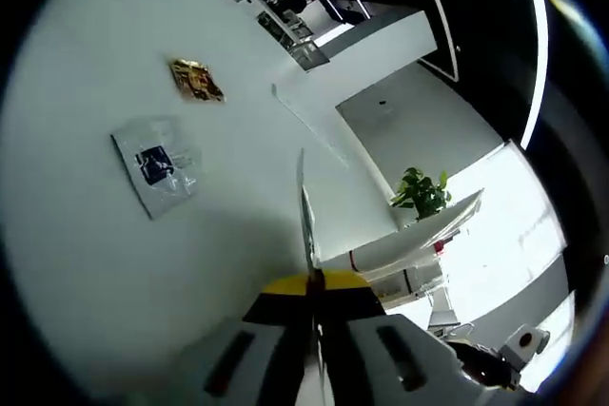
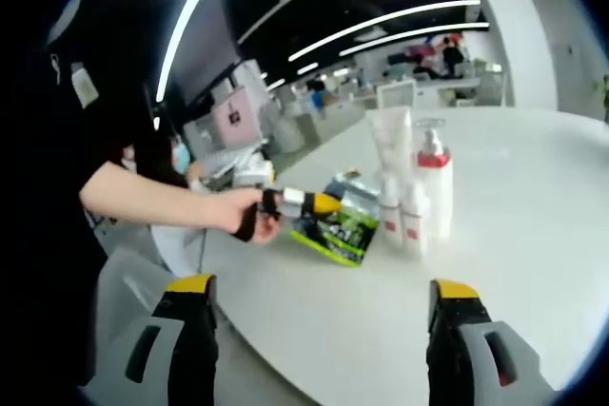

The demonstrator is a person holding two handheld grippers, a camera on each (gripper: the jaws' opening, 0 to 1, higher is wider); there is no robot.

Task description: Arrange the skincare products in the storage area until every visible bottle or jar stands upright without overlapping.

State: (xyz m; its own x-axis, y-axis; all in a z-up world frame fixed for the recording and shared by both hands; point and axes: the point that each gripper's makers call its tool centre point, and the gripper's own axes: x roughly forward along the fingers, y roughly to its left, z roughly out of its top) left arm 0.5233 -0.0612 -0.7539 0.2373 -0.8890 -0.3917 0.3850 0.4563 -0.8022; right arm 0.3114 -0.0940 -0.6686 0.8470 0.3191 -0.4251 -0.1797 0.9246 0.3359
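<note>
Right gripper view: your right tongs (image 2: 324, 330) stand spread wide, nothing between them, low over the near edge of the white counter (image 2: 533, 225).

Skincare group, mid-counter: one pump bottle with a red collar (image 2: 434, 189), upright; one tall white tube (image 2: 391, 145) just behind it, upright; two small white bottles (image 2: 402, 216) in front, upright and touching side by side. One green-and-black pack (image 2: 335, 223) lies tilted just left of the group.

Your left hand (image 2: 249, 213) reaches across from the left, holding the left gripper, its tip at the green pack.

Left gripper view: your left tongs (image 1: 309, 263) are pressed together. Beyond them on the counter (image 1: 86, 263) lie one clear sachet with a blue label (image 1: 157, 166), flat, and one gold packet (image 1: 196, 80), well apart from it.
</note>
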